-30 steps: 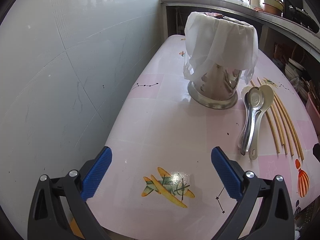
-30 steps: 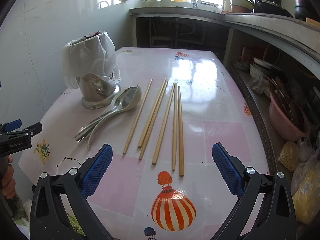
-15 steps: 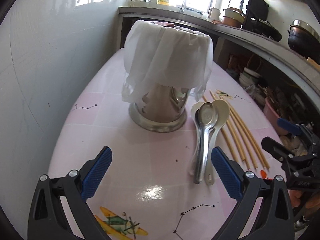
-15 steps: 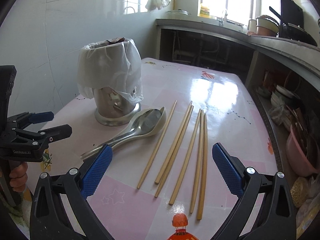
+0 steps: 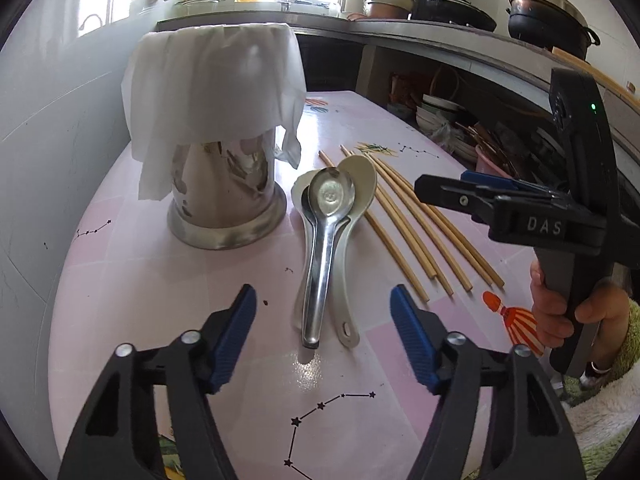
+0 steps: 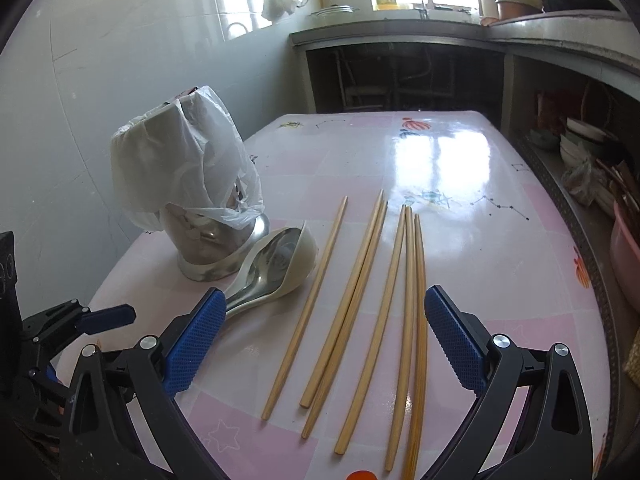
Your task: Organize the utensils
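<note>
Two claws: we hold one in each hand over the pink patterned table [image 5: 132, 280].
Left gripper [image 5: 323, 316]: our jaws are closing, the blue pads still apart; the spoon handles' ends lie between them, and neither pad touches the handles.
Right gripper [image 6: 320, 332]: our jaws stand wide and hold nothing; the near ends of the chopsticks lie between the pads, untouched.
Hand [image 5: 568, 304]: in the left view we see it wrapped round the right claw's black grip, at the table's right edge.
Spoons [image 5: 326, 236]: we count a steel one nested on top of cream ones, bowls pointing away from us, flat on the table just right of the holder.
Chopsticks [image 6: 360, 296]: six bamboo sticks lie flat side by side, right of the spoons, roughly parallel, some touching.
Holder [image 5: 222, 196]: a steel cup stands upright beyond the spoon handles, its base near the spoon bowls.
Plastic bag [image 5: 212, 84]: white, draped over the holder's mouth and upper half.
Counter [image 5: 460, 40]: behind the table, it carries pots.
</note>
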`<act>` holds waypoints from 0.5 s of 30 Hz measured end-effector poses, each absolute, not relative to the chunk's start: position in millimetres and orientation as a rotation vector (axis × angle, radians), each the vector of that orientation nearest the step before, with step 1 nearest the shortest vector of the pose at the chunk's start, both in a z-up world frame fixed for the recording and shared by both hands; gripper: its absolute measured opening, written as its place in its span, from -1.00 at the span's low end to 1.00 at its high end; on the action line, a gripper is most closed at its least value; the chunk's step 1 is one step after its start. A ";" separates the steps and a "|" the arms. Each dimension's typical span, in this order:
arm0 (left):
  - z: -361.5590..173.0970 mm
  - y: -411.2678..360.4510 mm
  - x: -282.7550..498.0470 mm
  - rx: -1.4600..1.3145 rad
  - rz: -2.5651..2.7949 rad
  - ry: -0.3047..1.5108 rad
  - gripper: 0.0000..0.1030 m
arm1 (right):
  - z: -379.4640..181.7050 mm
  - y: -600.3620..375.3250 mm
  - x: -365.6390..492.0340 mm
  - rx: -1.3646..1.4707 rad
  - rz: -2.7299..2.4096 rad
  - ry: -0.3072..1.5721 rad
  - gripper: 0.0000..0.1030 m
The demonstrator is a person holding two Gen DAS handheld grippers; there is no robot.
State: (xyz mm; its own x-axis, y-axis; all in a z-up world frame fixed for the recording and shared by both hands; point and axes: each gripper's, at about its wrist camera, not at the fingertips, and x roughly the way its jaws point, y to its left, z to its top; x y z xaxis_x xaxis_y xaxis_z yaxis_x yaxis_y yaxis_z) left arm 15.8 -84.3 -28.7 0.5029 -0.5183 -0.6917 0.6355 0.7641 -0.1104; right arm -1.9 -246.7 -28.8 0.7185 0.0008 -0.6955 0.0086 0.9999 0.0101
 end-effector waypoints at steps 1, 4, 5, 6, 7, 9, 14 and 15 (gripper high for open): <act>-30.0 -85.9 15.6 0.175 -0.700 0.783 0.01 | -30.0 -245.9 -2.1 0.010 0.000 0.772 0.84; -33.2 -85.7 14.1 0.187 -0.696 0.796 -0.35 | -31.2 -243.4 -2.1 0.007 0.011 0.775 0.84; -34.1 -86.7 14.3 0.192 -0.699 0.801 -0.45 | -31.2 -243.5 -2.3 0.008 0.013 0.774 0.84; -34.9 -87.2 14.0 0.200 -0.701 0.805 -0.50 | -31.1 -244.0 -2.4 0.011 0.015 0.773 0.84; -36.2 -88.4 13.6 0.212 -0.700 0.809 -0.57 | -31.1 -244.8 -2.5 0.015 0.017 0.772 0.84; -40.3 -91.2 14.5 0.236 -0.692 0.821 -0.65 | -32.7 -246.3 -1.4 0.020 0.020 0.773 0.84; -46.6 -95.0 18.2 0.257 -0.666 0.846 -0.72 | -38.2 -250.1 2.9 0.037 0.027 0.788 0.84; -47.8 -95.3 19.1 0.260 -0.659 0.850 -0.72 | -39.2 -250.9 3.8 0.040 0.029 0.791 0.84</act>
State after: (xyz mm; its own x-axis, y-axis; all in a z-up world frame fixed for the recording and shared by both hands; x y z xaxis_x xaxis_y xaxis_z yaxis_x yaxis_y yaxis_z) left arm 19.1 -95.3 -47.8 0.4783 -0.4324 -0.7643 0.6319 0.7739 -0.0424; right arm 3.8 -250.9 -39.2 0.7027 0.0412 -0.7103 -0.0113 0.9988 0.0467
